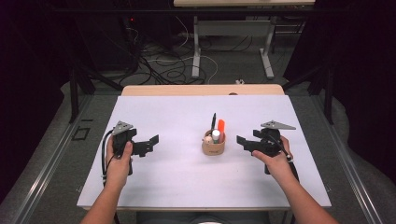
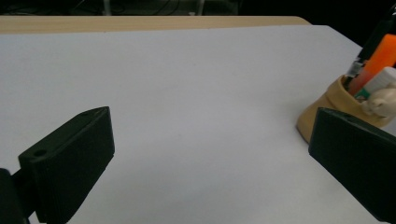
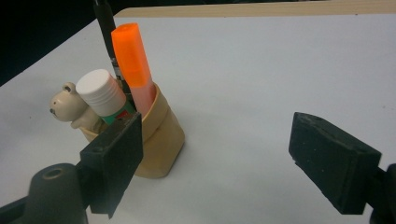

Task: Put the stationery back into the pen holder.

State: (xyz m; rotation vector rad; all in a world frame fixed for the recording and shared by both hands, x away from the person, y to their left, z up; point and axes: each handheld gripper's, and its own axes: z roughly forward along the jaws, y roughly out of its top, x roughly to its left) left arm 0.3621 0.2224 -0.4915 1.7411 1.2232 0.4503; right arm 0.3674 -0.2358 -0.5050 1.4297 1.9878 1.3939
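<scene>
I have two grippers over the table (image 1: 154, 196): my left gripper (image 1: 152, 142) near the left edge is spread wide and empty. One tan holder (image 1: 213, 148) stands mid-table, carrying one black pen (image 1: 213, 121), one orange highlighter (image 1: 221, 126), one white-capped stick (image 1: 215, 136) and one bear figure (image 1: 207, 139). My right gripper (image 1: 243, 141), toward the right edge, is parted with nothing between its jaws.

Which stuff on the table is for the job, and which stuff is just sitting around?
For the job:
- cup
- orange marker
- black pen
- white-capped tube
- bear figure
- left claw, open, empty
- right claw, open, empty

Just sitting around:
- cables on the floor
- far desk's legs
</scene>
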